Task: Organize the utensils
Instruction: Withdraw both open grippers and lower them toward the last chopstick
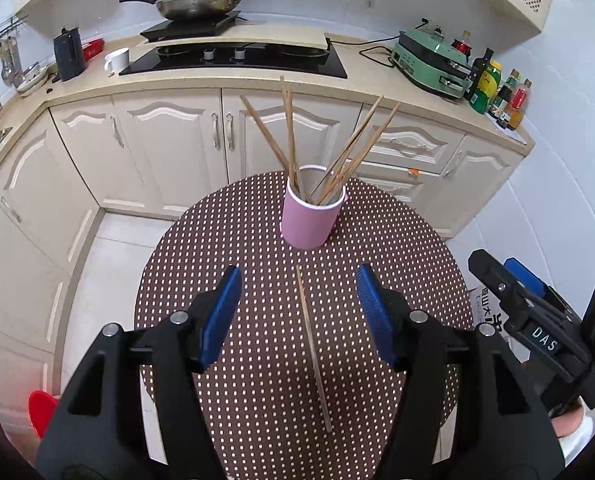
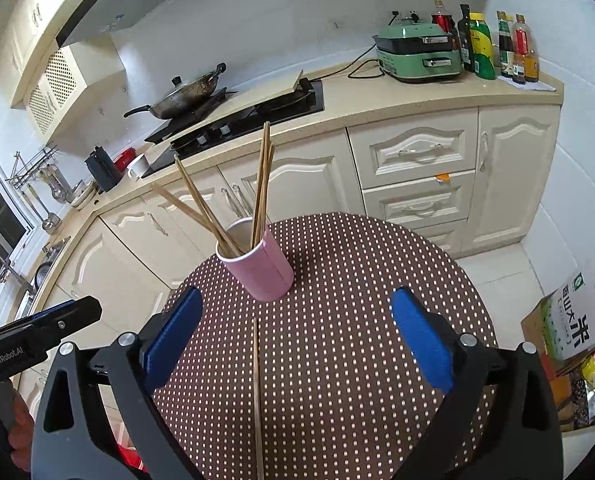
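Observation:
A pink cup [image 1: 308, 216] stands on the round dotted table [image 1: 225, 240] and holds several wooden chopsticks [image 1: 289, 136]. It also shows in the right wrist view [image 2: 263, 270], with its chopsticks [image 2: 262, 184]. One loose chopstick [image 1: 312, 346] lies flat on the table in front of the cup; it also shows in the right wrist view [image 2: 257, 396]. My left gripper [image 1: 299, 292] is open and empty, above the loose chopstick. My right gripper [image 2: 295, 320] is open and empty, above the same chopstick. The right gripper [image 1: 537, 308] shows at the right edge of the left wrist view.
Cream kitchen cabinets [image 1: 169, 136] and a counter with a stove [image 1: 237, 56], a wok [image 1: 195, 2], a green appliance [image 1: 431, 62] and bottles [image 1: 497, 92] stand behind the table. A cardboard box [image 2: 569, 336] sits on the floor at the right.

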Demonstrator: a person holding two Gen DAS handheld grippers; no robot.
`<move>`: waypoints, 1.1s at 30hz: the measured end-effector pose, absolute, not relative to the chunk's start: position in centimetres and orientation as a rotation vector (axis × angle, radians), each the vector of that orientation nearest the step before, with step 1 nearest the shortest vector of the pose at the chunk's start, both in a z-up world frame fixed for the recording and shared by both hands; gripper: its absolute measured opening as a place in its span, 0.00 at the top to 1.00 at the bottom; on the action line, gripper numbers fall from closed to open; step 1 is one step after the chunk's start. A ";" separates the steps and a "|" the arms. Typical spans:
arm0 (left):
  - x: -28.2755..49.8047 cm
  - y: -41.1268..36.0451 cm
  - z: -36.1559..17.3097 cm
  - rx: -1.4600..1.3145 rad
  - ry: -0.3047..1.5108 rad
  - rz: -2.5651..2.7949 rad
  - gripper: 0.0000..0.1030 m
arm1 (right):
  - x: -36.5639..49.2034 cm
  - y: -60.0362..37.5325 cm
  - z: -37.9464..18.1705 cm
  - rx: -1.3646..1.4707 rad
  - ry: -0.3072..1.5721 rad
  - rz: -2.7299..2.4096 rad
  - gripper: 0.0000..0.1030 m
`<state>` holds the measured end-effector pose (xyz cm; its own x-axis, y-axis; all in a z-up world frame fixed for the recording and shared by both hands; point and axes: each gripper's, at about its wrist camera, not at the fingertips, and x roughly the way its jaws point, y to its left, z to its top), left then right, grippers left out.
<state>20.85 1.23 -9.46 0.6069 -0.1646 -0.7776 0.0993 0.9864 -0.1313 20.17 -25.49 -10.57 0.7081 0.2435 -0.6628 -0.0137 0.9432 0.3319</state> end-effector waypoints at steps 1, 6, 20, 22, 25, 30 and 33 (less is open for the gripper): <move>20.5 1.4 -9.6 -0.077 0.910 -0.152 0.42 | 19.9 -25.5 -10.7 0.312 0.779 0.141 0.10; 19.6 1.8 -10.7 -0.066 0.932 -0.135 0.42 | 19.1 -25.5 -11.4 0.314 0.801 0.144 0.10; 19.9 3.4 -14.1 -0.090 1.022 -0.078 0.41 | 19.9 -24.2 -14.5 0.304 0.908 0.155 0.09; 20.2 3.7 -14.5 -0.093 1.034 -0.069 0.41 | 20.1 -23.8 -14.7 0.309 0.920 0.160 0.09; 20.7 4.4 -15.2 -0.101 1.052 -0.061 0.41 | 20.7 -22.8 -15.0 0.281 0.932 0.175 0.09; 21.7 5.3 -16.5 -0.114 1.087 -0.051 0.41 | 21.8 -20.2 -16.5 0.214 0.984 0.229 0.10; 22.3 6.0 -17.5 -0.120 1.113 -0.047 0.41 | 22.5 -18.5 -17.6 0.171 1.020 0.265 0.19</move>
